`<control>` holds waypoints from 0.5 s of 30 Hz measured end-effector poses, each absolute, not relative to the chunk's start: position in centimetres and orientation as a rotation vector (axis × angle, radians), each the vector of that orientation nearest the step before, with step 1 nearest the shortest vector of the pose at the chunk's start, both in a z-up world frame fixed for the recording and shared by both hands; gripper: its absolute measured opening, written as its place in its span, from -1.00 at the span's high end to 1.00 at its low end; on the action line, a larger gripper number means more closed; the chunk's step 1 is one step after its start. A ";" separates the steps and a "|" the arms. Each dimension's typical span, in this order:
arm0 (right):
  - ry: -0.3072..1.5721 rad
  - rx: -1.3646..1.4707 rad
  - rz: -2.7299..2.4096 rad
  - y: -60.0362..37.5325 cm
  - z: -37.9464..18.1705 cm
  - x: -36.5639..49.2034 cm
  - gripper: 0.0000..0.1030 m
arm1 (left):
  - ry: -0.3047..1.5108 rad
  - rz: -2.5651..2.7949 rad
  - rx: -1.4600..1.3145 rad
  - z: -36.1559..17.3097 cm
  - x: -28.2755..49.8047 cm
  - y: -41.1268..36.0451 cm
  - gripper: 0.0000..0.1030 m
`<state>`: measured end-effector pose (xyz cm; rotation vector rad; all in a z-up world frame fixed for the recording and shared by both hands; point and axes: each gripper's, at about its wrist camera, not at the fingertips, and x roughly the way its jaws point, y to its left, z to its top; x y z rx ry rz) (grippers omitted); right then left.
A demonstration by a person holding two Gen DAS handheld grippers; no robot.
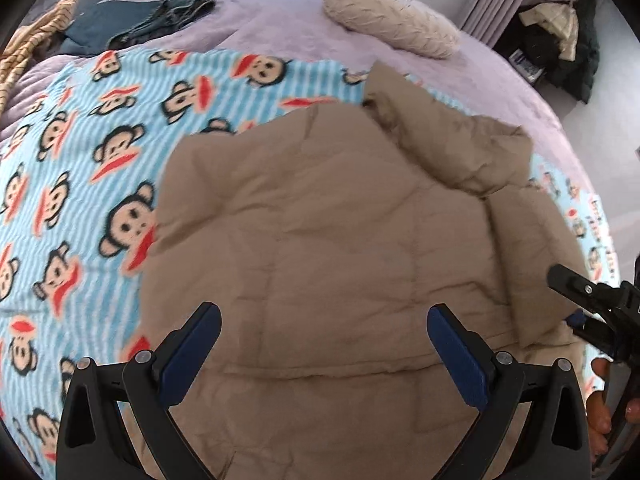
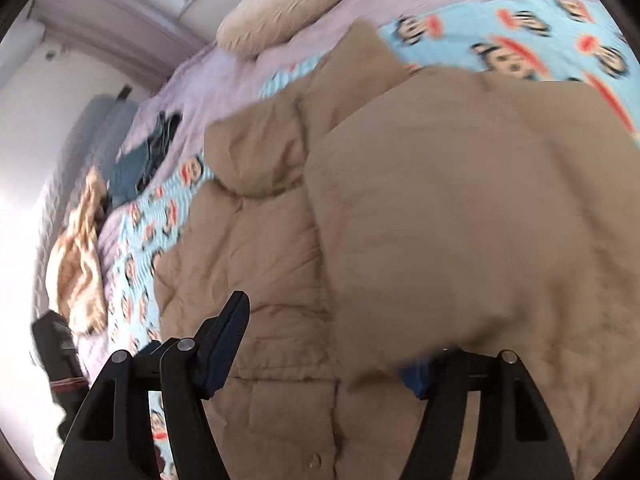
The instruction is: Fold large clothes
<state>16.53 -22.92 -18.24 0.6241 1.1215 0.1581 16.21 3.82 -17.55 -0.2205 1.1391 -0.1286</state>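
While the tan puffer jacket (image 1: 340, 240) sprawls across the middle of the left wrist view, the left gripper (image 1: 324, 320) hangs just above it with its blue-padded fingers (image 1: 192, 344) spread wide, nothing between them. That jacket lies on a blue striped monkey-print blanket (image 1: 80, 152), which fills the left side of the frame, over a lilac bedspread (image 1: 280, 12). Look to the upper left: dark jeans (image 1: 160, 20) in a crumpled heap, and a tan striped cloth (image 1: 28, 48) at the very edge. Upper right of centre, a cream pillow (image 1: 392, 16) rests on the bedspread. At the right edge the right gripper (image 1: 592, 304) pokes in, close to the jacket's side. Over in the right wrist view, the right gripper (image 2: 332, 340) has a fold of jacket (image 2: 440, 220) draped over its right finger, hiding that pad; the left finger (image 2: 224, 344) stands clear, so the claw looks parted, though whether any cloth is pinched I cannot tell.
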 end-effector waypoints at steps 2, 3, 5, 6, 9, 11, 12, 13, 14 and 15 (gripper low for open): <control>1.094 0.709 0.088 -25.4 -18.1 15.9 -0.20 | 1.128 -0.158 -0.239 -17.2 16.6 3.9 -0.92; 1.075 0.752 0.050 -26.6 -18.2 15.7 0.07 | 1.122 -0.168 -0.243 -17.0 16.7 3.9 -0.85; 1.066 0.788 0.023 -27.6 -18.3 16.3 0.81 | 1.121 -0.173 -0.243 -16.7 16.9 4.1 -0.72; 1.043 0.777 0.039 -27.2 -17.8 16.7 0.81 | 1.118 -0.179 -0.255 -16.6 16.9 4.3 -0.72; 1.014 0.614 0.152 -23.2 -15.7 17.9 0.81 | 1.106 -0.200 -0.303 -16.4 16.8 5.3 -0.60; 1.038 0.518 0.241 -19.6 -15.3 18.4 0.78 | 1.101 -0.188 -0.326 -16.4 16.8 6.0 -0.60; 1.066 0.452 0.280 -17.5 -15.4 18.4 0.74 | 1.099 -0.183 -0.339 -16.4 16.8 6.4 -0.60; 1.097 0.388 0.295 -15.8 -15.7 18.3 0.71 | 1.099 -0.180 -0.359 -16.4 16.8 6.9 -0.60; 1.121 0.341 0.308 -14.6 -15.9 18.1 0.46 | 1.097 -0.179 -0.377 -16.4 16.8 7.2 -0.60; 1.155 0.296 0.327 -13.4 -16.5 17.7 0.27 | 1.094 -0.181 -0.404 -16.5 16.7 7.6 -0.60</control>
